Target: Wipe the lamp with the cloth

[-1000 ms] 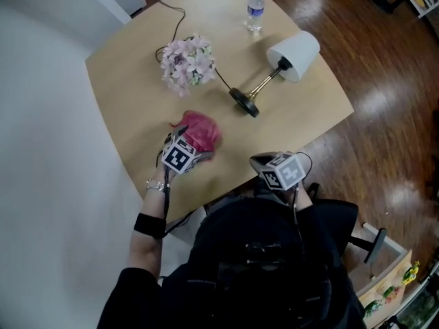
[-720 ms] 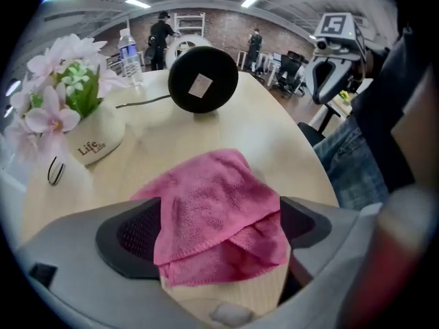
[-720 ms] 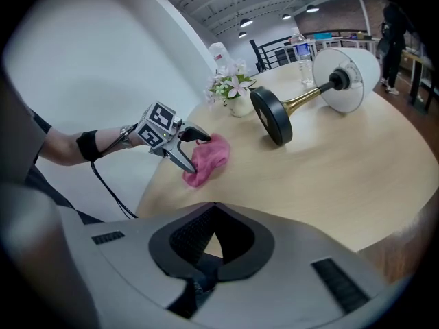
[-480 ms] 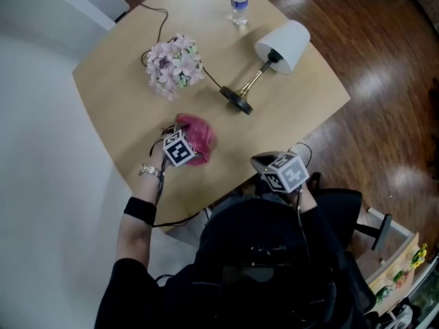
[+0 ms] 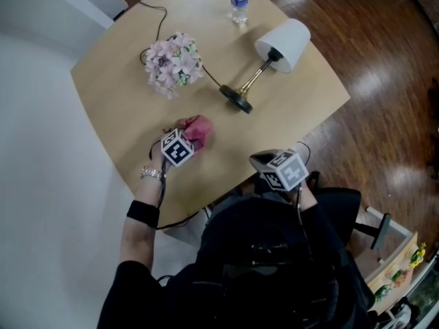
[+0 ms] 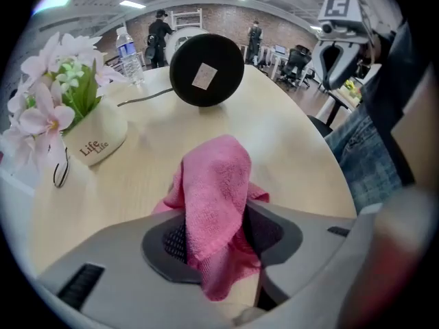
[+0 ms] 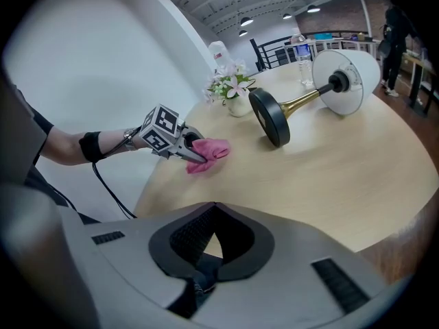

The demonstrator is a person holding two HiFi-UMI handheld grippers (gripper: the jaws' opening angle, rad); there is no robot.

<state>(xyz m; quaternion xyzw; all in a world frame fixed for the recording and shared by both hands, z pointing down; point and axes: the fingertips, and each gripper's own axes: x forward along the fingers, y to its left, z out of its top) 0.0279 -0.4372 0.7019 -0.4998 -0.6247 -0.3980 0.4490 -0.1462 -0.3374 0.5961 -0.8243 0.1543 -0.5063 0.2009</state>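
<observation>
A pink cloth (image 5: 199, 126) lies bunched near the table's front left edge, with my left gripper (image 5: 189, 136) coming down on it. In the left gripper view the cloth (image 6: 215, 184) stands up in a fold between the jaws, which have just been closing and now pinch it. The lamp lies on its side further back, with its white shade (image 5: 286, 43) to the right and its black base (image 5: 235, 101) toward the cloth. My right gripper (image 5: 262, 162) hangs shut and empty at the table's near edge; its view shows the lamp (image 7: 305, 99) and cloth (image 7: 210, 150) ahead.
A pot of pink flowers (image 5: 171, 63) stands behind the cloth, and a water bottle (image 5: 239, 2) stands at the far edge. The lamp's black cord (image 5: 163, 14) runs past the flowers. The wooden table (image 5: 116, 101) ends just before my body; wood floor lies to the right.
The left gripper has sunk onto the cloth and its jaws have narrowed on it. The cloth, spread wider before, is now gathered into a smaller bunch. The right gripper has kept still.
</observation>
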